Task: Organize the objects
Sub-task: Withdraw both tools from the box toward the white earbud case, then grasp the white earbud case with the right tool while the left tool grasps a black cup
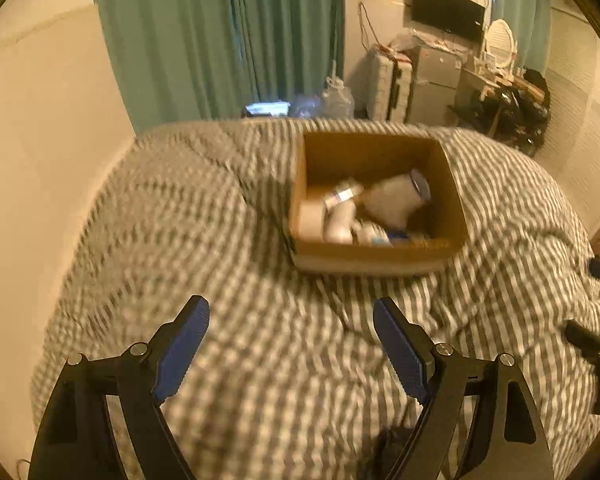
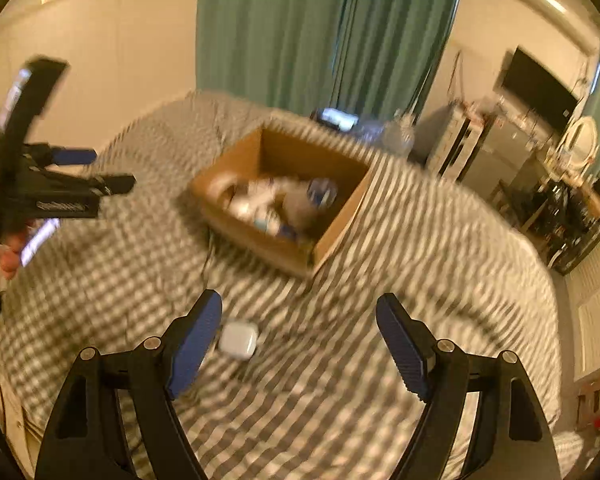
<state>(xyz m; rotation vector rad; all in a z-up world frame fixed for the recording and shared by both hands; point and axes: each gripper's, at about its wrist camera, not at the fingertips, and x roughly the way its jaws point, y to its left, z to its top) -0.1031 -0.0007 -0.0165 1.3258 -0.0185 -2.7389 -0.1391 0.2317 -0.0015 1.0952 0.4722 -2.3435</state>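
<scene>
An open cardboard box (image 1: 376, 254) sits on the checked bedspread (image 1: 228, 240) and holds several white bottles and tubes (image 1: 396, 200). It also shows in the right wrist view (image 2: 268, 244). My left gripper (image 1: 291, 344) is open and empty, hovering over the bedspread in front of the box. It appears at the left of the right wrist view (image 2: 76, 172). My right gripper (image 2: 300, 340) is open and empty above the bed. A small white earbud case (image 2: 239, 340) lies on the bedspread just inside its left finger.
Green curtains (image 1: 228, 40) hang behind the bed. A wall runs along the left side. Shelves, a fridge and a wall screen (image 1: 446, 10) stand at the back right. A clear jug (image 1: 337, 100) sits beyond the bed's far edge.
</scene>
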